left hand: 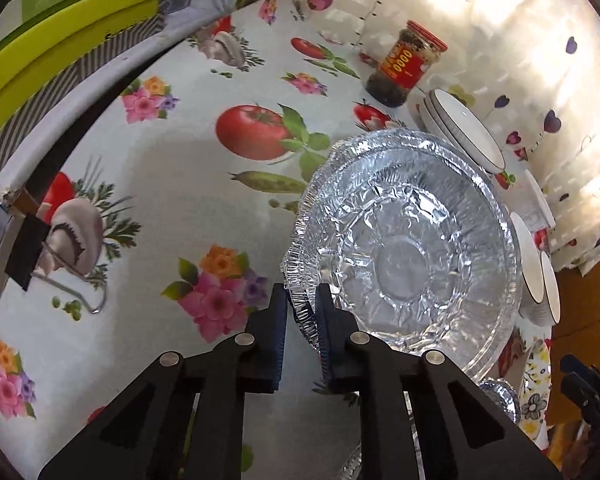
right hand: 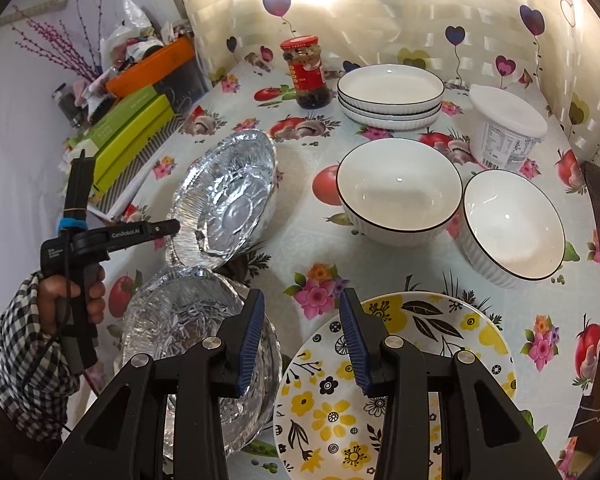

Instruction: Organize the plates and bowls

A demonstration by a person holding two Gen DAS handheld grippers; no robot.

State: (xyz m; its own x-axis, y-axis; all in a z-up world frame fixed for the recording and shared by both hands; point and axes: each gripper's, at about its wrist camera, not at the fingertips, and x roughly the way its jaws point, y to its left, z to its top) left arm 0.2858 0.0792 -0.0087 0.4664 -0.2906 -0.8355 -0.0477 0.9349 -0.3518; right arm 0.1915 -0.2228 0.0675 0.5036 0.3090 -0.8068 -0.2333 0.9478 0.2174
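My left gripper (left hand: 302, 312) is shut on the rim of a foil pan (left hand: 404, 252) and holds it tilted above the table; it shows in the right wrist view (right hand: 224, 196) too, with the left gripper (right hand: 176, 227) at its near-left rim. A second foil pan (right hand: 196, 344) sits below it. My right gripper (right hand: 302, 328) is open and empty, above the gap between that pan and a yellow flowered plate (right hand: 404, 384). Two white bowls (right hand: 398, 188) (right hand: 512, 228) and a stack of white plates (right hand: 390, 94) stand farther back.
A red-lidded jar (right hand: 306, 72) stands at the back by the wall. A white lidded tub (right hand: 508, 128) is at the back right. Green boxes (right hand: 132, 136) and an orange tray of clutter (right hand: 152, 64) line the left side.
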